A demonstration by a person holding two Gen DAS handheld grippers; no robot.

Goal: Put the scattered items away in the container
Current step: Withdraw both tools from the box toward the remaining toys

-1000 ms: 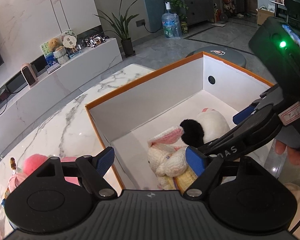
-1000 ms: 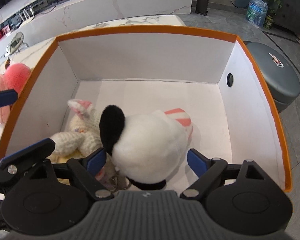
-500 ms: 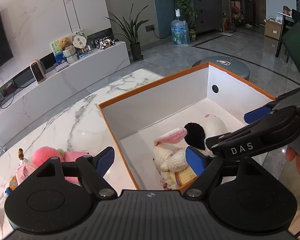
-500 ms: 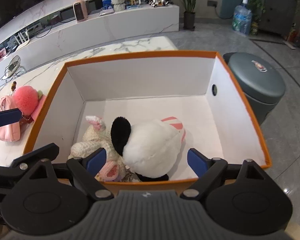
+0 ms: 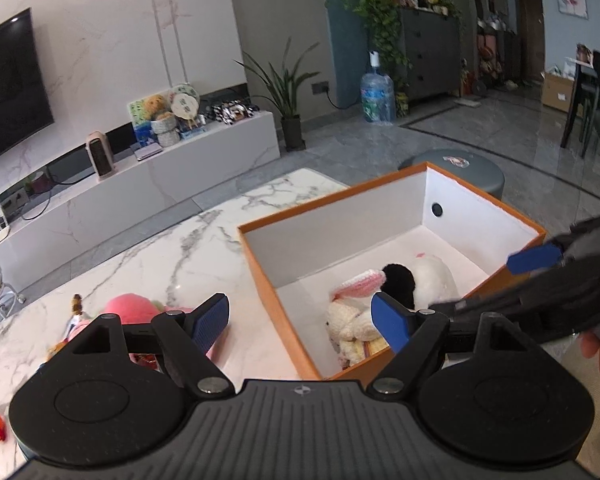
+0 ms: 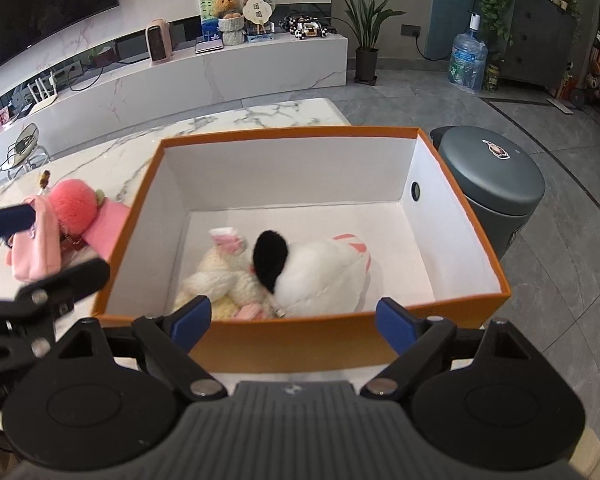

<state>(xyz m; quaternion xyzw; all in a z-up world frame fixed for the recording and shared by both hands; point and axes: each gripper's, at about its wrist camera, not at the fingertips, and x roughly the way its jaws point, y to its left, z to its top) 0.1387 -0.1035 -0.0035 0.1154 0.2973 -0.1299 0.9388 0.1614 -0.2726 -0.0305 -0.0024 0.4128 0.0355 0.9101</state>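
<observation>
Both tongs are open and hold nothing. The right tongs hang above the near wall of the box; the white plush and the knitted rabbit lie inside, beyond the tips. The left tongs are over the desk, and the pink toys lie just behind the left finger.

Bright, even light; fisheye edges; slight blur.

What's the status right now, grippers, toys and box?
Left gripper open, empty. Right gripper open, empty. Two plush toys in orange box; pink toys on table outside. Nothing blocking them.
</observation>
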